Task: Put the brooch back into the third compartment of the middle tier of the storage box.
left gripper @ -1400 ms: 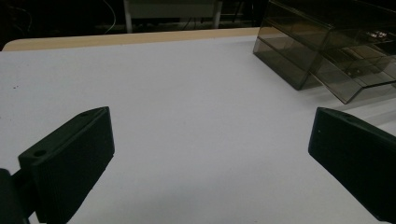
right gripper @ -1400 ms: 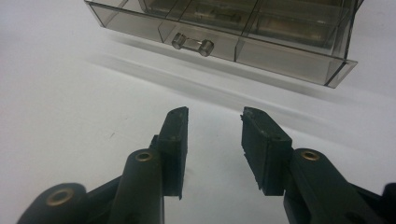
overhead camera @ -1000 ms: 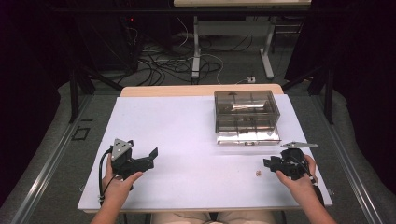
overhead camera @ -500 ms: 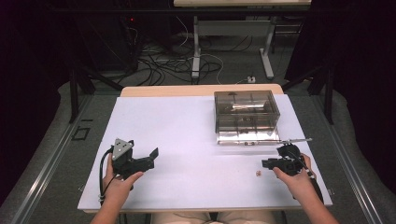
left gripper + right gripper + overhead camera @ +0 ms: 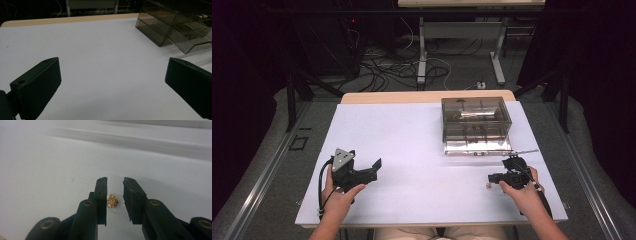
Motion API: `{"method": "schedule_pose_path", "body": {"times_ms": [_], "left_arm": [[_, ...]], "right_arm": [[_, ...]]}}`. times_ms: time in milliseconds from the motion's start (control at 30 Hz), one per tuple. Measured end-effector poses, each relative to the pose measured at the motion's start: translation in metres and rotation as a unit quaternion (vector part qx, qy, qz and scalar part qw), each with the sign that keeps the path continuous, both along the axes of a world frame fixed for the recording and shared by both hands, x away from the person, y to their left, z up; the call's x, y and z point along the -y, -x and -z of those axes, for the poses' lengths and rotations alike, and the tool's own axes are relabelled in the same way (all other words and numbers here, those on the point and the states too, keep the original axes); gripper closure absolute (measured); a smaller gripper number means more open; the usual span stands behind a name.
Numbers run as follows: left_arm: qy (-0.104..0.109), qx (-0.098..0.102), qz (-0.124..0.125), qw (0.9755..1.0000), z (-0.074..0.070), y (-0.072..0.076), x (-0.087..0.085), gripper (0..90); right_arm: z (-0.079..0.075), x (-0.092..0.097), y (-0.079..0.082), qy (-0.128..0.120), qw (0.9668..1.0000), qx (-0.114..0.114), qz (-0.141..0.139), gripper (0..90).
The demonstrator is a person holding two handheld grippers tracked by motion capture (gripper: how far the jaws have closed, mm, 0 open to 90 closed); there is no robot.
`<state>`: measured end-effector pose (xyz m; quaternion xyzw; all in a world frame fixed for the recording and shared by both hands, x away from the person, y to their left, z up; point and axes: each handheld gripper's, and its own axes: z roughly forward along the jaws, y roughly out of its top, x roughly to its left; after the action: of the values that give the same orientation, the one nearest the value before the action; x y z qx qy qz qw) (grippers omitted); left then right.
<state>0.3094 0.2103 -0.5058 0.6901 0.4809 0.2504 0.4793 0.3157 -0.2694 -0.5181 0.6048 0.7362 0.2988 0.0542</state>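
Observation:
A tiny gold-coloured trinket [image 5: 112, 201] lies on the white table top, between the jaws of my right gripper [image 5: 115, 181]. The jaws have just been closing around it and stand narrow. The trinket sits close to the left pad, with a gap still showing on its other side. In the high view the right gripper [image 5: 492, 178] is low at the right, pointing left, and the trinket [image 5: 487, 186] is a small speck at its tip. My left gripper [image 5: 376, 170] rests at the left, wide open, with nothing between its jaws [image 5: 112, 65].
A smoked clear drawer box [image 5: 476, 122] stands at the back right, its lowest drawer [image 5: 474, 147] pulled out toward me. A thin metal rod [image 5: 522, 151] lies just right of the drawer. The white table top [image 5: 412, 140] stretches between the two hands.
The right gripper has shifted slightly left to the gold trinket and its jaws have narrowed around it. The left hand has stayed still.

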Motion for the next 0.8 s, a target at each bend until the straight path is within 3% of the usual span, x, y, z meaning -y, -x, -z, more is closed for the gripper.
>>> {"method": "schedule_pose_path", "body": {"times_ms": [800], "left_arm": [[-0.004, 0.0, 0.002, 1.0, 0.0, 0.0, 0.0, 0.5]], "right_arm": [[0.012, -0.001, -0.004, -0.002, 0.9997, -0.022, -0.006, 79.6]]}}
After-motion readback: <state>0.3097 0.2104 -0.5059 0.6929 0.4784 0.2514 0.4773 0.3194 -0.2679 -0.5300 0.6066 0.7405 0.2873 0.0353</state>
